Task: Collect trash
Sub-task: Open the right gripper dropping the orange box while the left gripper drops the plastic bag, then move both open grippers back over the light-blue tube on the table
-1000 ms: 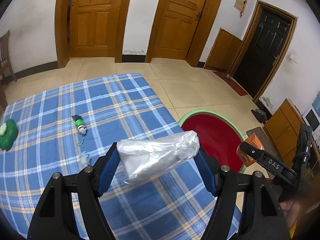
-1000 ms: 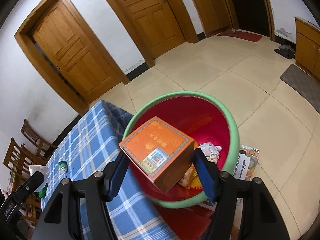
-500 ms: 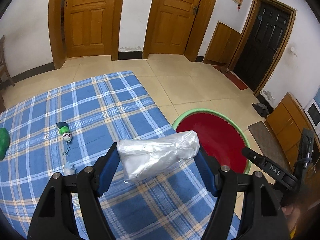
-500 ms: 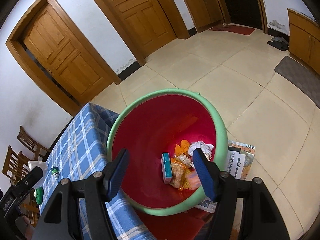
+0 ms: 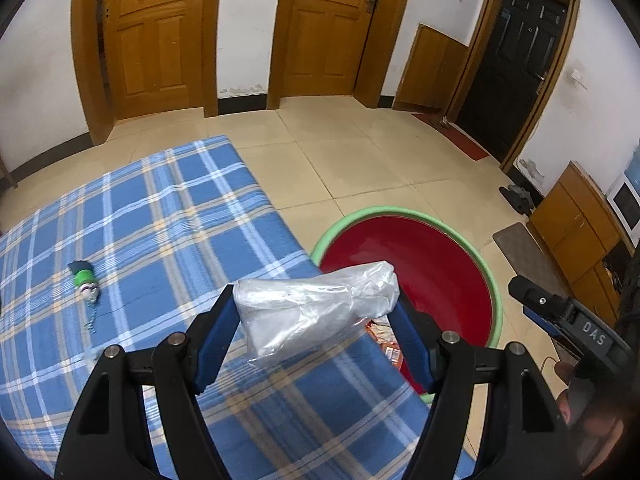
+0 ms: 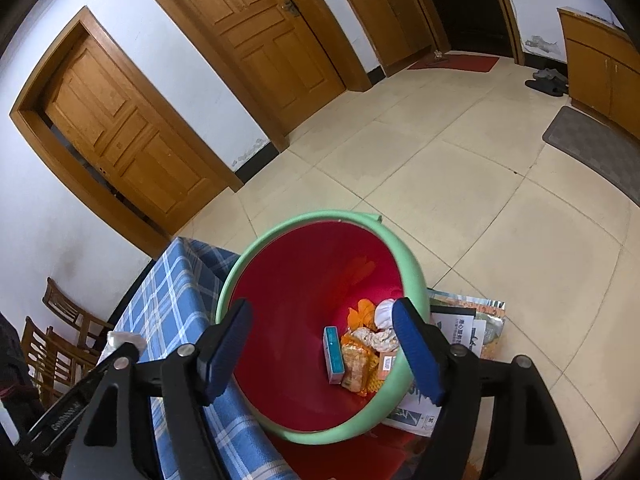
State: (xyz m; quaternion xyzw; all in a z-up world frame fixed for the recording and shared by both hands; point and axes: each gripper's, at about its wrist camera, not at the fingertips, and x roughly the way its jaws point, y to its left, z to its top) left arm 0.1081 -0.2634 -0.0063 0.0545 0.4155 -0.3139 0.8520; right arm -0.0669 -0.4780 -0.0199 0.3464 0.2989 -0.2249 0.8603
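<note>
Left wrist view: my left gripper is clamped on a crumpled clear plastic bag, held over the edge of the blue plaid tablecloth, just short of the red bin with green rim. Bag isn't in yet; I judge that's the step in hand. A small green-capped toy on a bead chain lies on the cloth, well apart; can't tell if it counts as trash.

Right wrist view: my right gripper is spread apart and empty, hanging above the bin. Inside: a teal box, orange snack wrappers, a white crumpled wad.

Only this view shows the bin's full contents and the printed papers on the floor beside it. Only the left view shows the toy.
</note>
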